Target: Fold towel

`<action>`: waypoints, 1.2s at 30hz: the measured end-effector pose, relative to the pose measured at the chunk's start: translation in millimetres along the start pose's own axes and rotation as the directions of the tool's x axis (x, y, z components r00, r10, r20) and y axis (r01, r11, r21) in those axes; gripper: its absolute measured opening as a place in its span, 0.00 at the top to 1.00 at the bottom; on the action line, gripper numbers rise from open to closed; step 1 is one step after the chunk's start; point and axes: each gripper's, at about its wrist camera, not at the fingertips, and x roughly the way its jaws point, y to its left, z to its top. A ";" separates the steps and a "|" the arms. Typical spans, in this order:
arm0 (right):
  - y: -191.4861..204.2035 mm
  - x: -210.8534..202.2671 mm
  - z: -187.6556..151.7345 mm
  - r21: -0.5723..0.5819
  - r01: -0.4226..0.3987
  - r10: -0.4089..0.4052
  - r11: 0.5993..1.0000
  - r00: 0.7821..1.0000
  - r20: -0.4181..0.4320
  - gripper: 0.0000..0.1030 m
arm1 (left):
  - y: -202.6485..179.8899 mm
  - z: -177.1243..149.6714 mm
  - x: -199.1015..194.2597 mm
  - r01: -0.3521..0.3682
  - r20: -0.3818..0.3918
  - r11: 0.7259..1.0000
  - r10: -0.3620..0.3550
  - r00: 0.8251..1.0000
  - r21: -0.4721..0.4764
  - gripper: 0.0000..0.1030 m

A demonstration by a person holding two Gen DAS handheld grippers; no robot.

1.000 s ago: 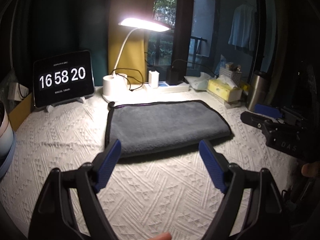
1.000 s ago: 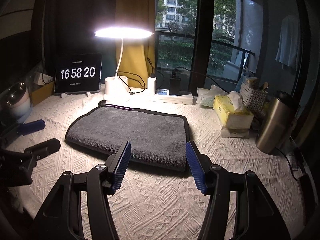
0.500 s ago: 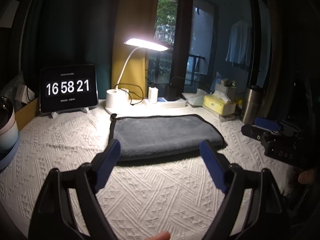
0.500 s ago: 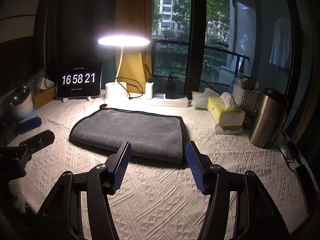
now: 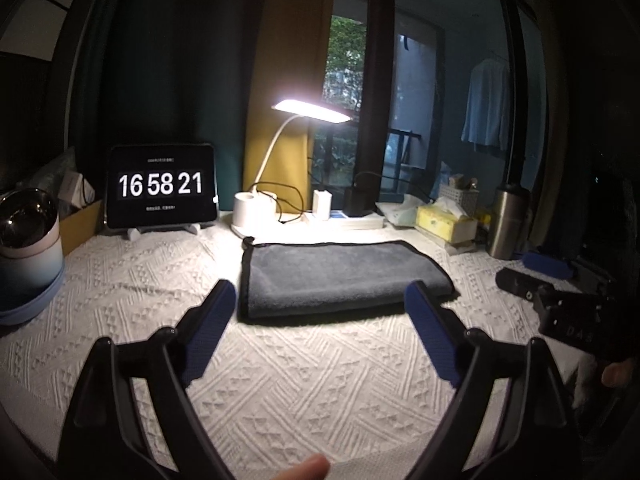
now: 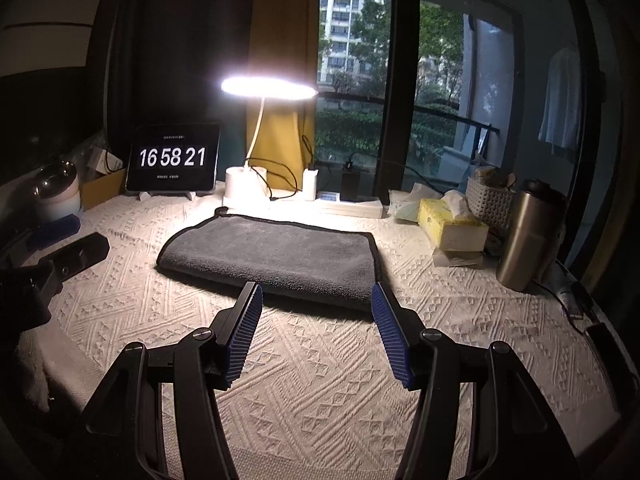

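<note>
White tablecloth (image 6: pixel 320 360), folded towel (image 6: pixel 276 256), both claws spread, empty

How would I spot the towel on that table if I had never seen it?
Start at the lit desk lamp at the back of the white textured tablecloth. Just in front of its base lies the towel, flat and folded. It is the only dark grey, fluffy cloth there, edged in black, unlike the yellow tissue box and steel flask to its right.

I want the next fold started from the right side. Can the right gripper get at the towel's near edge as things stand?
Probably yes: the right gripper is open, holds nothing, and only bare tablecloth lies between it and the gray towel.
</note>
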 end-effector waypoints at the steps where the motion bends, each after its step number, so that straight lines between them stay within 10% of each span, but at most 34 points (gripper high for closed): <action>1: 1.4 -2.9 -1.0 -0.001 0.006 -0.006 1.000 1.000 0.008 0.42 | 0.0 -1.3 -2.1 -0.002 0.001 1.000 0.002 1.000 0.000 0.15; 36: 3.9 -22.7 -10.6 0.003 0.032 -0.032 0.999 0.999 0.032 0.42 | 1.4 -3.4 -13.6 -0.068 0.043 0.998 0.068 0.997 0.014 0.09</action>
